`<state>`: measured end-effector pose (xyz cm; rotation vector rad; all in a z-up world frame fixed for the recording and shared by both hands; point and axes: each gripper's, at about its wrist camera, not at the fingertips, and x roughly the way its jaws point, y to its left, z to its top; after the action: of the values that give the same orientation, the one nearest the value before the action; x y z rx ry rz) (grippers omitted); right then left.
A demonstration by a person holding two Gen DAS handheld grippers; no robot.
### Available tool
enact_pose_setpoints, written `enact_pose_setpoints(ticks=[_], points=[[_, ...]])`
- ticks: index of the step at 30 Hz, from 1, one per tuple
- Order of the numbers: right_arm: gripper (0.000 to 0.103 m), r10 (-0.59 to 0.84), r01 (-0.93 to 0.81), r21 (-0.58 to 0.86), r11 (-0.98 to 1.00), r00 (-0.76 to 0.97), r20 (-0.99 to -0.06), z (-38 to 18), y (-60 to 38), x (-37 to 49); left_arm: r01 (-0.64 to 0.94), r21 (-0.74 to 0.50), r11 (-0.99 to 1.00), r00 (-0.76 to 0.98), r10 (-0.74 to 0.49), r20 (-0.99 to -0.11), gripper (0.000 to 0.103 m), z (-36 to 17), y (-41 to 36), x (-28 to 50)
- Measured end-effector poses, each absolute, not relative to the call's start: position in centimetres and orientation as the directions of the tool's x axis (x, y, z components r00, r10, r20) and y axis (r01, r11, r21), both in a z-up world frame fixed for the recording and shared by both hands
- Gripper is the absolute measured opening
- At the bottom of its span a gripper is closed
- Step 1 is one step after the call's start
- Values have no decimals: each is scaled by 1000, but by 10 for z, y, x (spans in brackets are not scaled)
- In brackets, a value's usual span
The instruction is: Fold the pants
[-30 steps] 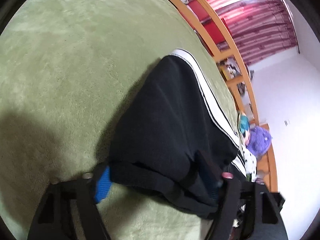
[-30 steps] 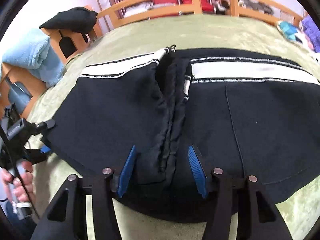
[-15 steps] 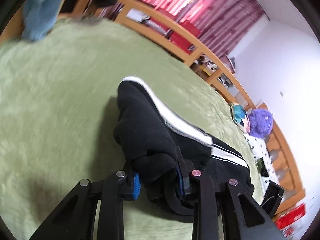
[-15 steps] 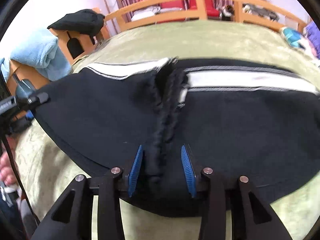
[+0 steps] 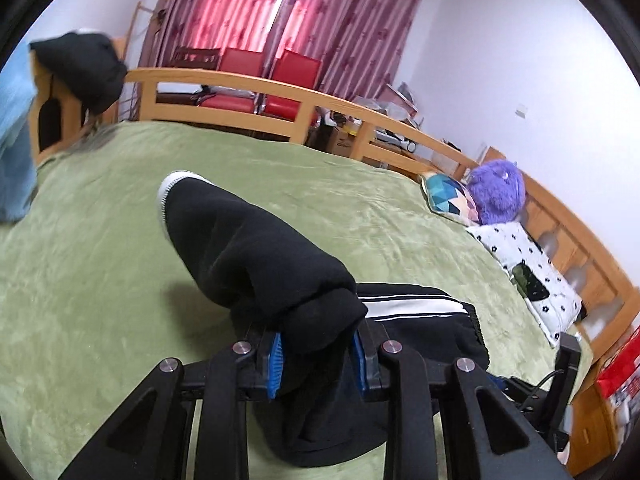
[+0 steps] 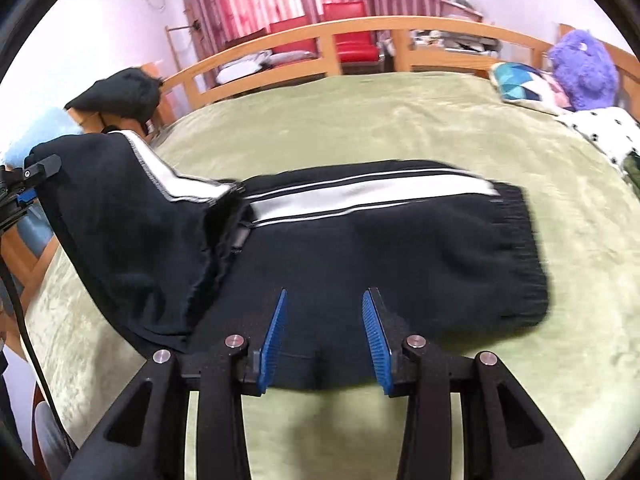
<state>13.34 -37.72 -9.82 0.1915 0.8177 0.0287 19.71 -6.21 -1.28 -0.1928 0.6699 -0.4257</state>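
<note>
The black pants [image 6: 360, 248] with a white side stripe lie on the green bed cover [image 6: 400, 120], their long axis running crosswise in front of the right gripper [image 6: 324, 336] — the ribbed cuff end off to its right, the other end raised up at its left. The flat part lies just ahead of and under that gripper's blue pads [image 6: 274, 336], which stand wide apart with only flat cloth between them, nothing pinched.

The left gripper [image 5: 318, 360] is clamped on a thick bunch of the pants [image 5: 256, 256]; the cloth rises from its pads [image 5: 275, 364] as a rounded hump pointing forward and to the left, with a white edge at its far tip. To the right of this gripper the striped part lies flat on the cover, and some cloth hangs below the jaws.

Beyond the pants, the wooden bed rail [image 5: 320, 104] curves across, with red chairs [image 5: 292, 80] and red curtains [image 5: 320, 12] behind. Far to the right of both grippers sit a patterned cushion [image 6: 524, 84] and a purple plush toy [image 6: 584, 68]. A black garment [image 6: 120, 92] is draped over a post at far left.
</note>
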Motion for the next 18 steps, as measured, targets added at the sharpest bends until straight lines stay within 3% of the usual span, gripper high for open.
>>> enact_pose_setpoints(ticks=[13,18], points=[[39,5,185,188,965,700,-714,-87,-475,94,490,-175,854,664,-496,-559,25,12,-196,162],[39,-25,229,182,956,686,-728,-91,-503,82,540,-194,819,612,-541,-577,25,-6,-256,164]])
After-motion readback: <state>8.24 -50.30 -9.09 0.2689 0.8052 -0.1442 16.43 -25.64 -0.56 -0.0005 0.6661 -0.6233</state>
